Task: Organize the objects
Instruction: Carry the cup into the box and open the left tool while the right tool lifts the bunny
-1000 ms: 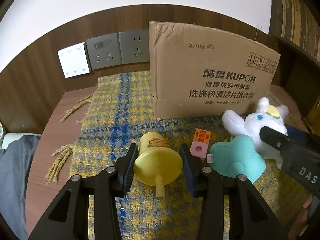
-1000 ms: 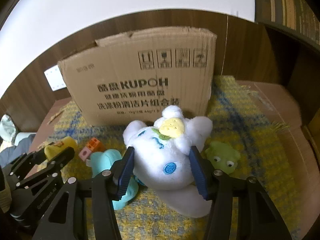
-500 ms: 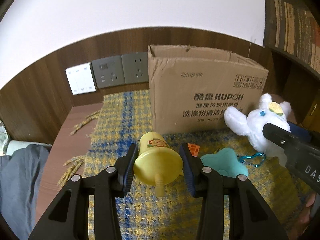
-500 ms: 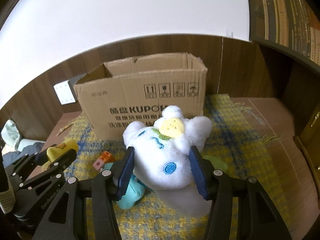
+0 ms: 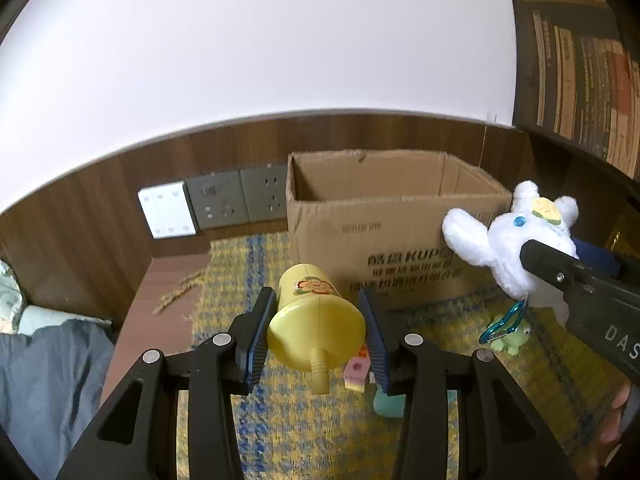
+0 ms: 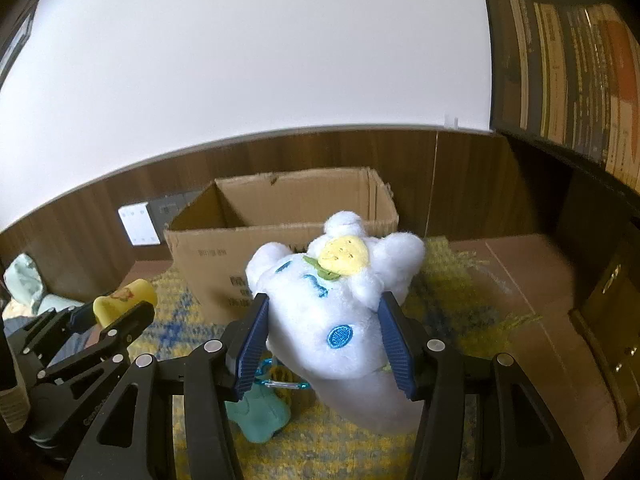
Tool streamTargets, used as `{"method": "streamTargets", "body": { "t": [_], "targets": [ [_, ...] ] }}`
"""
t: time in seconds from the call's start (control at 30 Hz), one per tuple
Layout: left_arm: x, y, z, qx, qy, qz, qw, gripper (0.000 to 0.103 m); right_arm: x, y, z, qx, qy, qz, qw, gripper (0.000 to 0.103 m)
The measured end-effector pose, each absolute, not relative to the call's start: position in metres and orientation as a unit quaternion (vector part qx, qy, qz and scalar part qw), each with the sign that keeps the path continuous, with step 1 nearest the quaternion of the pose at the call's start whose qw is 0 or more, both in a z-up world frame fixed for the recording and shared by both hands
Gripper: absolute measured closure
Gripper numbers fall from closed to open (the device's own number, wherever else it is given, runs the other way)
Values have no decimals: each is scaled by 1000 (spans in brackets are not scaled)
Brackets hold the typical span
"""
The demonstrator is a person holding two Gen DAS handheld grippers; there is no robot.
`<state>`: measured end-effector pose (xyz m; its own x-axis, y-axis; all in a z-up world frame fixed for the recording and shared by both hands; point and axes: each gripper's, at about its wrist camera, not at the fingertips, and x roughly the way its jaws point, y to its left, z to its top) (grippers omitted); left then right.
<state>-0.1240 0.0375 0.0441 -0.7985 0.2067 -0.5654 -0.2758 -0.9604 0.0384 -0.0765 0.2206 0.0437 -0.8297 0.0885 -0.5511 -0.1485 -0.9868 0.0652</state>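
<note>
Both loads lifted clear of the cloth and raised toward the open box.

Left hand-held gripper [image 5: 316, 332] clamped on the yellow cup [image 5: 316, 320], spout end toward the camera; right hand-held gripper [image 6: 324, 344] clamped on the white plush toy [image 6: 340, 304], blue carabiner [image 5: 502, 325] dangling beneath. Compared with a second ago, both carried higher: then only the printed front of the cardboard box [image 5: 384, 248] showing, now its rim and bare inner walls in view from above. Still short of the opening, each load just in front of the front wall. Left behind on the checked cloth [image 5: 540, 364] over the worktop: green frog toy [image 5: 512, 340], teal plush [image 6: 260, 416], pink block [image 5: 355, 372]. Probably next: forward over the rim, then release inside.
</note>
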Motion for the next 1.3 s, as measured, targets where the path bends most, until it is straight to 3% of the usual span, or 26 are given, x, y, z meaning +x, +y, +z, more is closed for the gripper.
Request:
{"method": "streamTargets", "body": {
  "t": [0.5,1.3],
  "targets": [
    [-137,52,88,-249,65,956,137,61,-83,227,80,-242,47,967,61,49],
    [-206,73,107,-232,58,958,161,61,-145,237,102,-228,42,971,57,49]
  ]
}}
